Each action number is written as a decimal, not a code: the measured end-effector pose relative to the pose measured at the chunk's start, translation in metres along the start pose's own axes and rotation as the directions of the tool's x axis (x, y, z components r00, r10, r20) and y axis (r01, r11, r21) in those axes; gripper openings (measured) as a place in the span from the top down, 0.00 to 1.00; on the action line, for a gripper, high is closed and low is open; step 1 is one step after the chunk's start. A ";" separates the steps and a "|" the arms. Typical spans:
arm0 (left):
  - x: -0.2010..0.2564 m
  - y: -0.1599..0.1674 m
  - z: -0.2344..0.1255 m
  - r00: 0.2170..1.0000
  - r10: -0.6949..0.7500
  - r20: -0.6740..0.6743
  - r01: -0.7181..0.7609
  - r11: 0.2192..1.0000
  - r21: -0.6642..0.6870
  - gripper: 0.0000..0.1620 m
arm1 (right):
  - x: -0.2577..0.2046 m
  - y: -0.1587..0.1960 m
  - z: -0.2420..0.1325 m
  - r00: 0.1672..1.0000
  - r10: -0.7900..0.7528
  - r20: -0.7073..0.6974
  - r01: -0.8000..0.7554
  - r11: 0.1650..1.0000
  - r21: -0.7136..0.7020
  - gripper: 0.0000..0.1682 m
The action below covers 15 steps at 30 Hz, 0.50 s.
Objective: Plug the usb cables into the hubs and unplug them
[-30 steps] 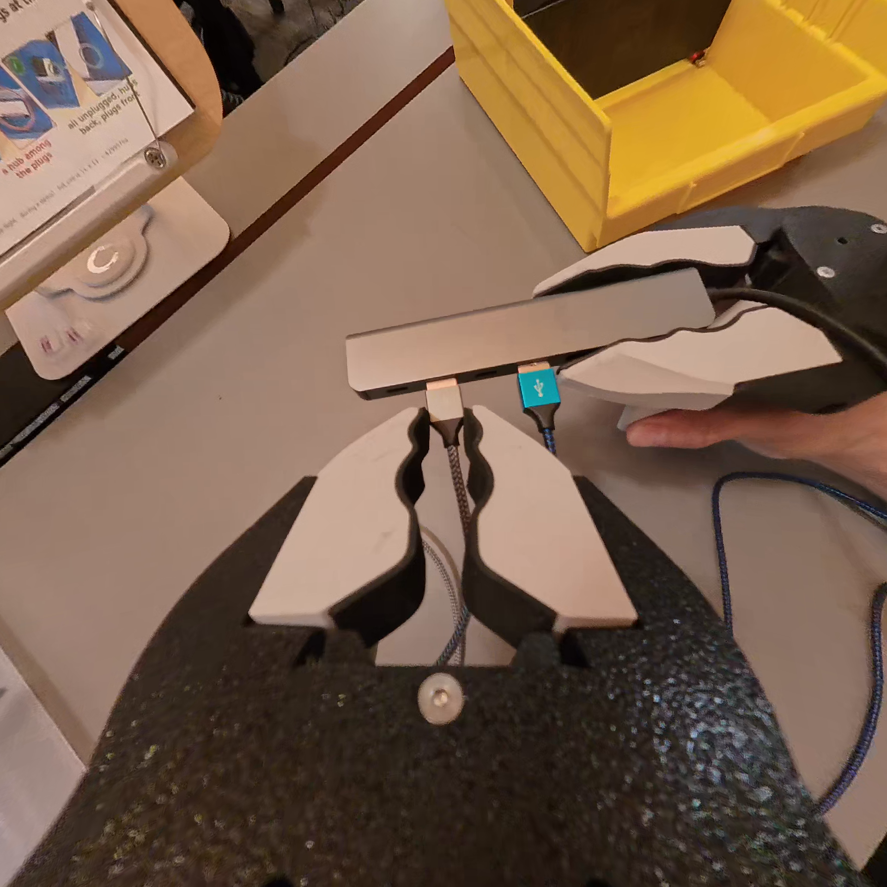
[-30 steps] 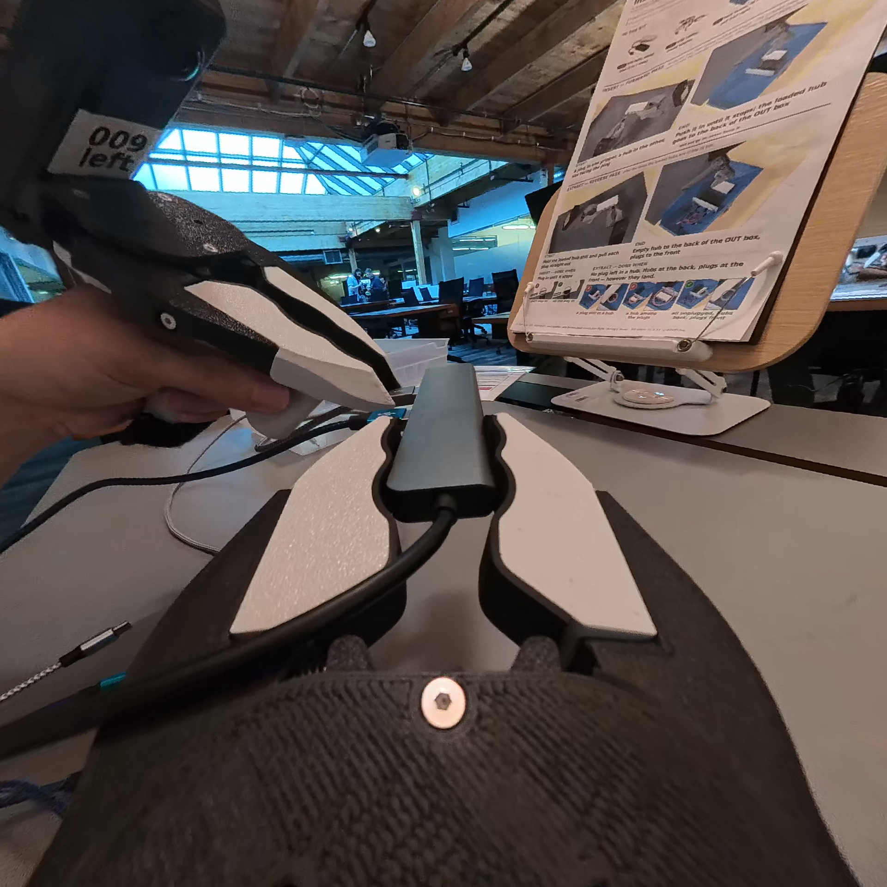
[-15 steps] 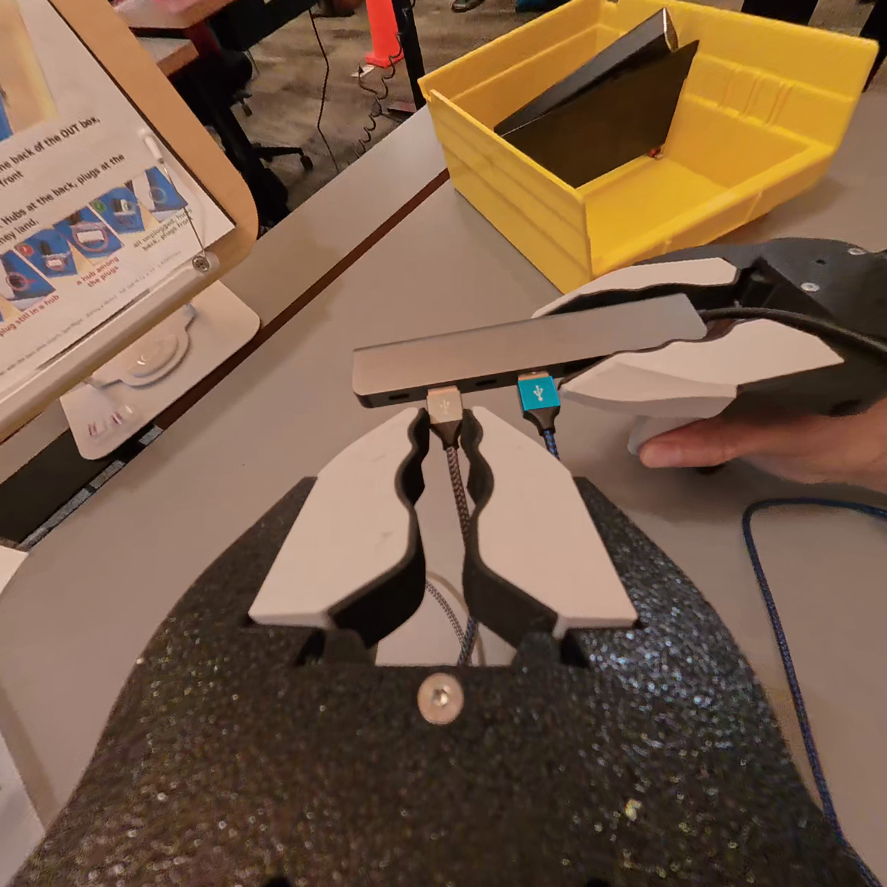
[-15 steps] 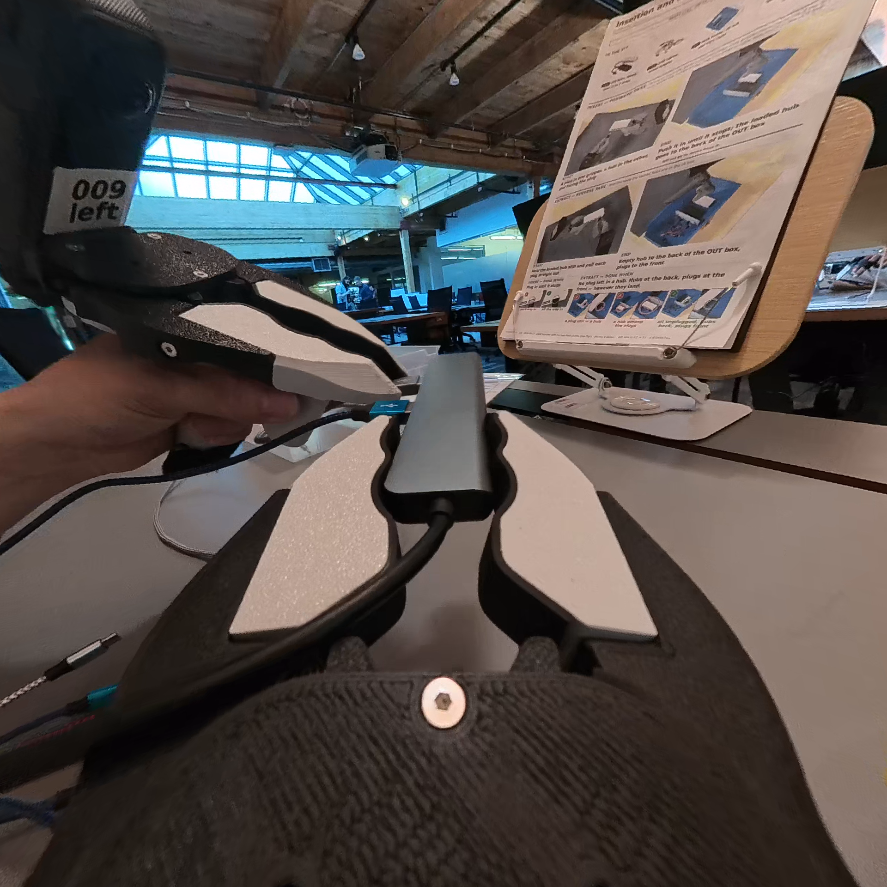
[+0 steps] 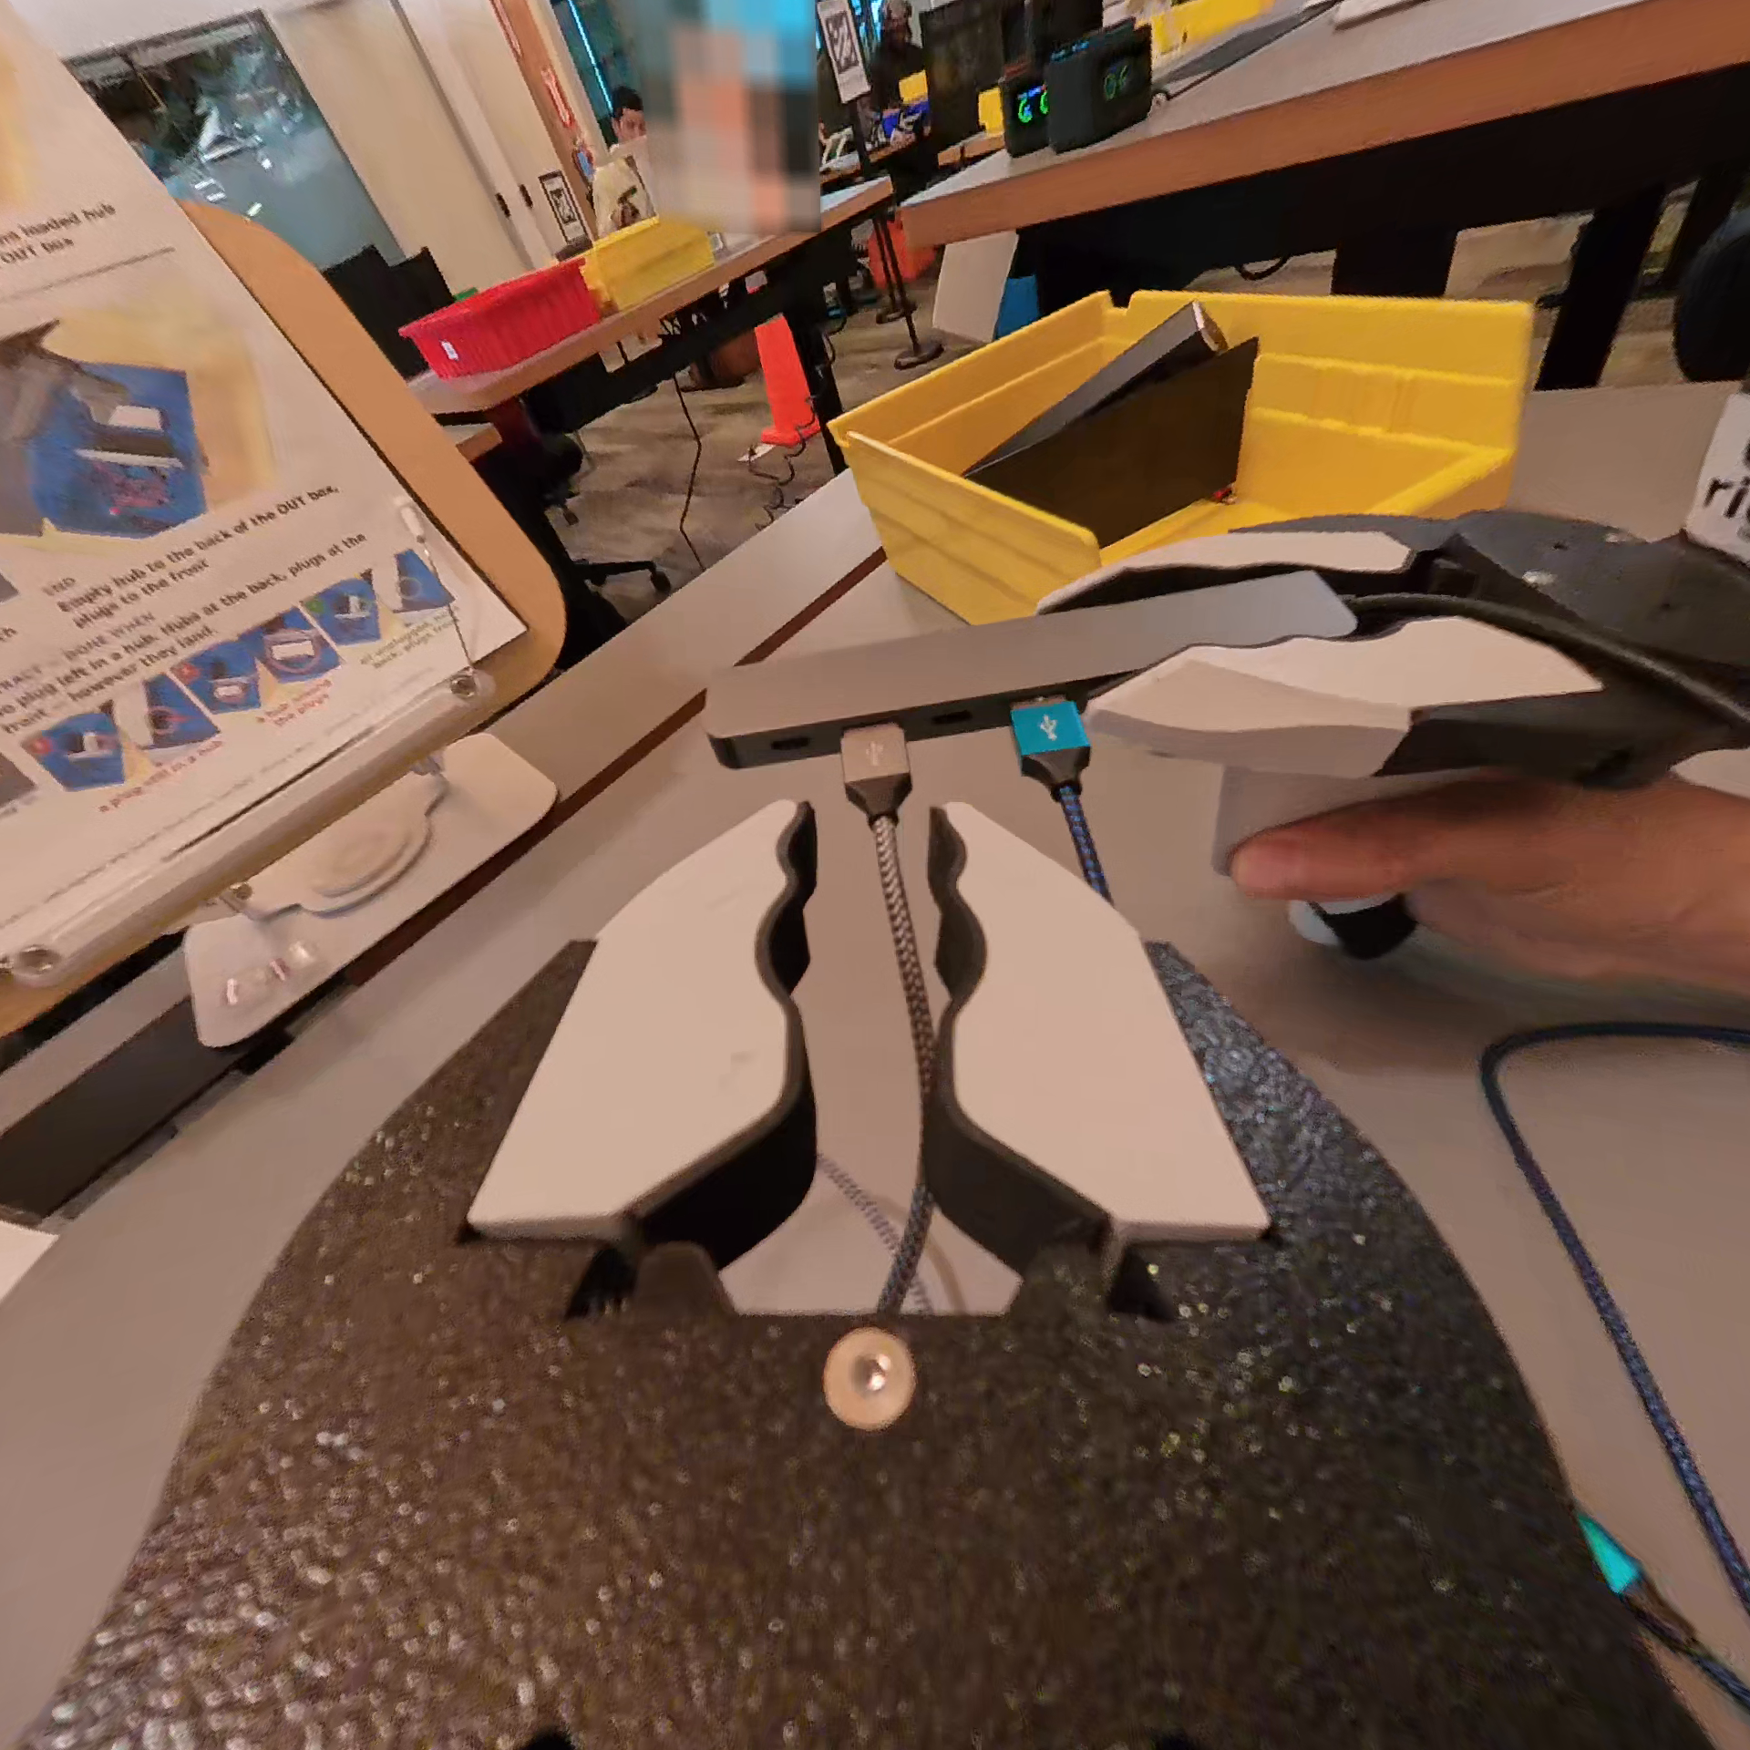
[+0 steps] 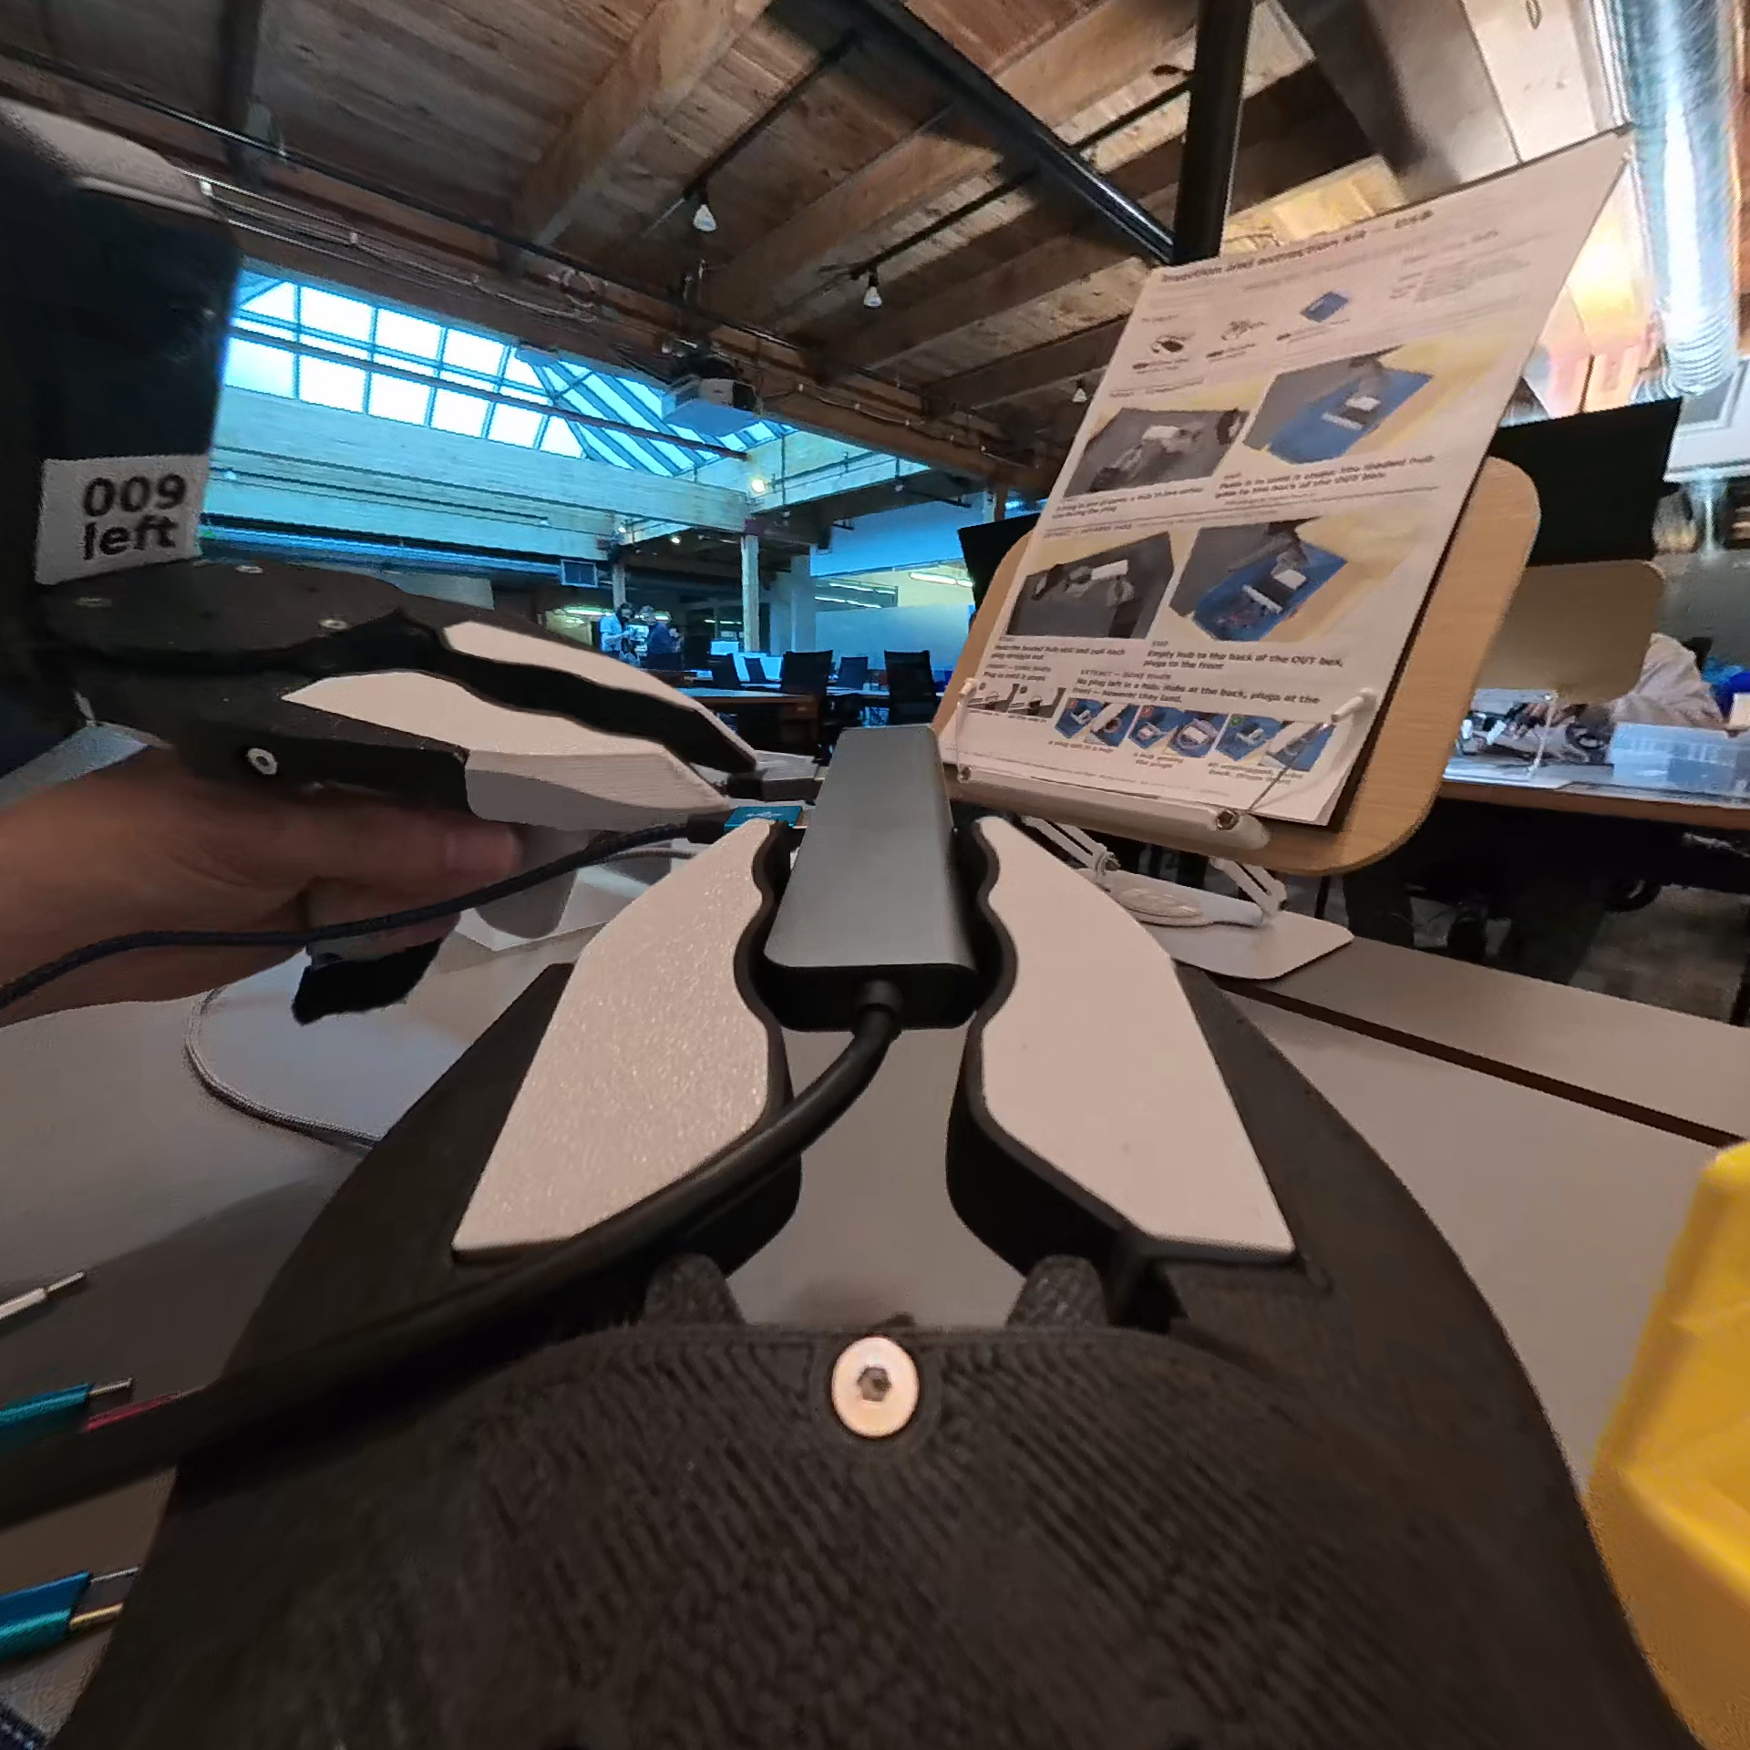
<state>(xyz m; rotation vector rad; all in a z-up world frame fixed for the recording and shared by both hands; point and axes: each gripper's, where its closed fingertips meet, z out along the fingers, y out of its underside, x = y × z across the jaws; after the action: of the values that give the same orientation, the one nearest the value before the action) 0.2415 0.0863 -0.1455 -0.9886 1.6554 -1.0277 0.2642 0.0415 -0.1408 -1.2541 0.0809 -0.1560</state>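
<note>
A grey USB hub [image 5: 947, 663] is held level above the table by my right gripper [image 5: 1065, 663], which is shut on its cable end. In the right wrist view the hub [image 6: 876, 852] sits between that gripper's [image 6: 876, 833] fingers, its black cable trailing back. A silver plug [image 5: 876, 758] with a braided grey cable and a blue plug [image 5: 1046, 729] with a blue cable both sit in the hub's side ports. My left gripper [image 5: 871, 824] is open just behind the silver plug, its fingers either side of the cable without touching. It also shows in the right wrist view [image 6: 729, 776].
A yellow bin [image 5: 947, 540] with a black divider stands behind the hub. An instruction sheet on a wooden stand [image 5: 284, 568] is at the left. The blue cable [image 5: 1562, 1231] loops over the table at the right. Loose plugs [image 6: 47, 1401] lie at the table's near left.
My left gripper has opened and let go of the silver plug, which stays in the hub. Both cameras have tilted up, showing more of the room.
</note>
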 end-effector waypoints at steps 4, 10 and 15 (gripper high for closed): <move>0.000 -0.004 -0.002 1.000 -0.017 0.011 0.017 0.999 0.031 0.96 | -0.006 0.000 0.002 0.999 -0.030 0.015 0.030 1.000 0.002 0.79; 0.005 -0.002 -0.003 0.999 -0.027 -0.027 0.028 0.999 0.028 0.92 | -0.003 -0.001 0.001 1.000 -0.016 -0.008 0.016 1.000 0.012 0.79; 0.005 0.006 0.001 0.999 -0.041 -0.014 0.040 0.999 -0.006 0.95 | -0.005 -0.002 0.001 1.000 0.016 0.012 -0.017 1.000 0.026 0.79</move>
<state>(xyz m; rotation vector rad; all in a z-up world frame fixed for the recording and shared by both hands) 0.2399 0.0836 -0.1526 -1.0244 1.6568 -1.0597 0.2597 0.0429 -0.1383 -1.2277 0.0789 -0.1350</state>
